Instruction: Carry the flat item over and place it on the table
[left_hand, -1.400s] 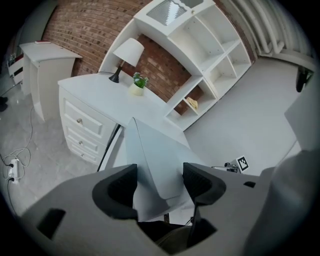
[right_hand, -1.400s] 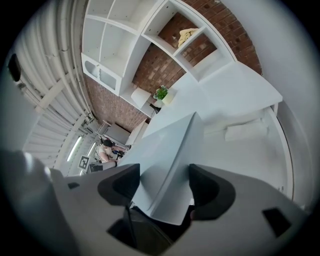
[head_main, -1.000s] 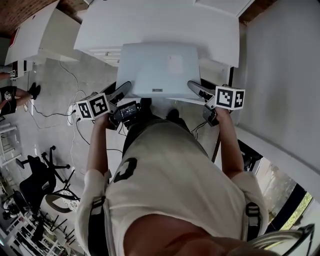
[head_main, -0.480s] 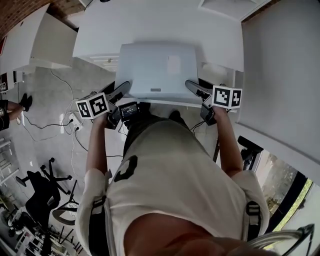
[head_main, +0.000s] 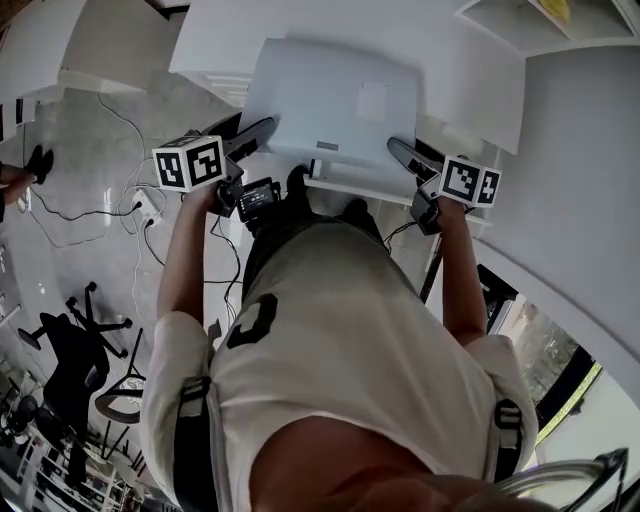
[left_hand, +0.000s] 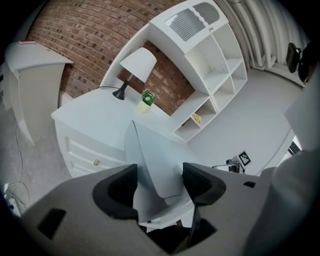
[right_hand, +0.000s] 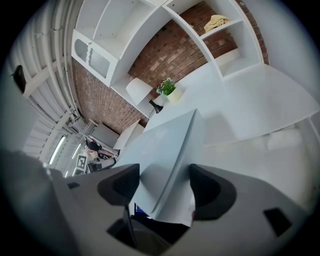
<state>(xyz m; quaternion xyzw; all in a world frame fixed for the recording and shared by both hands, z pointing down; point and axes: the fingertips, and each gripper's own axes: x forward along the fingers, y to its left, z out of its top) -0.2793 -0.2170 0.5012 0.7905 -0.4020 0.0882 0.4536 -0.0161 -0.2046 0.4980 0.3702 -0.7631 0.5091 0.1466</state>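
Note:
A flat pale grey item (head_main: 335, 105) hangs level between my two grippers, above the near edge of the white table (head_main: 470, 70). My left gripper (head_main: 255, 135) is shut on its left edge and my right gripper (head_main: 410, 158) is shut on its right edge. In the left gripper view the flat item (left_hand: 150, 160) fills the gap between the black pads of the left gripper (left_hand: 159, 187), with the table (left_hand: 95, 122) beyond. The right gripper view shows the flat item (right_hand: 160, 155) wedged between the pads of the right gripper (right_hand: 164, 187), over the table (right_hand: 260, 100).
A lamp (left_hand: 136, 67) and a small potted plant (left_hand: 146, 100) stand at the table's far end by the brick wall. A white shelf unit (left_hand: 210, 65) rises beside it. Cables (head_main: 130, 215) and an office chair (head_main: 70, 345) occupy the floor at left.
Both grippers have carried the flat item forward, so that it now overlaps the table's near edge. The grip on both sides is unchanged.

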